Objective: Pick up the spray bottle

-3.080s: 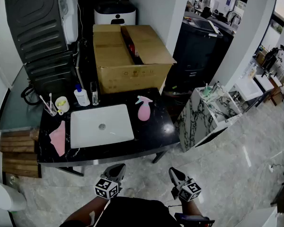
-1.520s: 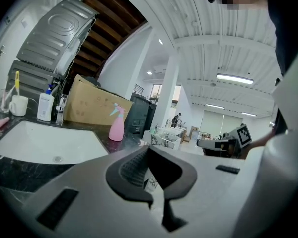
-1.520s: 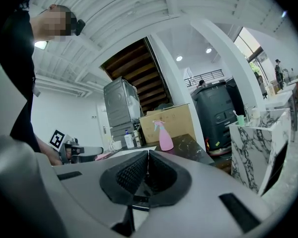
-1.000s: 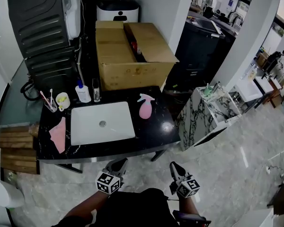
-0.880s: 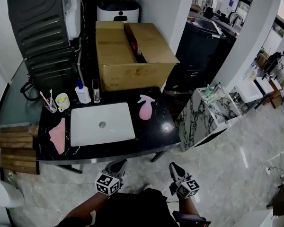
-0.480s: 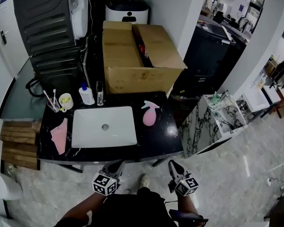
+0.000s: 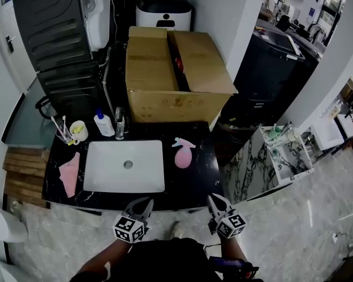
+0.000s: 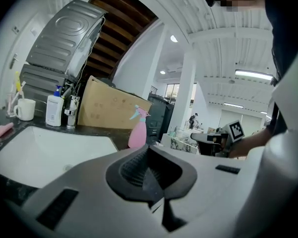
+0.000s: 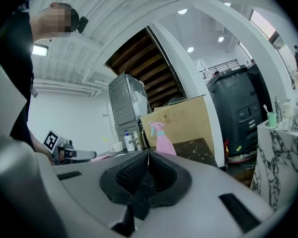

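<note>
The pink spray bottle stands on the black counter, right of the white sink. It also shows ahead in the left gripper view, as the bottle, and in the right gripper view, as the bottle. My left gripper hangs at the counter's front edge below the sink, shut and empty. My right gripper hangs at the front edge below and right of the bottle, also shut and empty. Neither touches the bottle. In their own views the left gripper and the right gripper show pads pressed together.
A large open cardboard box stands behind the counter. A soap bottle, a faucet, a cup with toothbrushes and a pink cloth lie round the sink. A marble cabinet stands at the right.
The person has stepped toward the counter, so both grippers now sit at its front edge, closer to the spray bottle. Both stay shut.
</note>
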Motion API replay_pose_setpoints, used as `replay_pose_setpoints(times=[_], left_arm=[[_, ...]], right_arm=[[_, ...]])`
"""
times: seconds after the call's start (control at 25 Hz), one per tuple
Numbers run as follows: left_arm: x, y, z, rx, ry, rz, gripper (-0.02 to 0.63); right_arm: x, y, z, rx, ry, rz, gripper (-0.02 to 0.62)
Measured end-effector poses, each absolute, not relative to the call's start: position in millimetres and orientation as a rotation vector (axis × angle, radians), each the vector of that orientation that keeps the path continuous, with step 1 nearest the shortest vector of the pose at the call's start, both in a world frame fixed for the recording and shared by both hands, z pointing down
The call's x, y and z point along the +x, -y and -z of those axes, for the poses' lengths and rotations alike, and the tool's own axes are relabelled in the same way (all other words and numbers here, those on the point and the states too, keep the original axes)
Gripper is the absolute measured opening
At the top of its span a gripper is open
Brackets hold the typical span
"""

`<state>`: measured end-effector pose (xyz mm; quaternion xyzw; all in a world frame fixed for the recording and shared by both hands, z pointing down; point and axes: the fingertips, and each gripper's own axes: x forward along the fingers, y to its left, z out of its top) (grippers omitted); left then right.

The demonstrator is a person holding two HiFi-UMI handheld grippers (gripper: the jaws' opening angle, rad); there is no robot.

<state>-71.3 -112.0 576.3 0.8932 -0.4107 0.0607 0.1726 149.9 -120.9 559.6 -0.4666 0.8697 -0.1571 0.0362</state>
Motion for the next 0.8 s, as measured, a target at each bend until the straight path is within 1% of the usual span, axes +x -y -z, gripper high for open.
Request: replay_pose_setpoints(times=[0.4, 0.8], left_arm=[[-46, 149, -573, 2.489, 1.273, -0.171, 0.008], [-35, 170, -567, 2.439, 1.381, -0.165, 0.008]], right_arm=[[167, 192, -557, -1.302, -2.788, 0.431, 0.026], [150, 237, -555, -1.103, -2.920, 0.409, 0.027]])
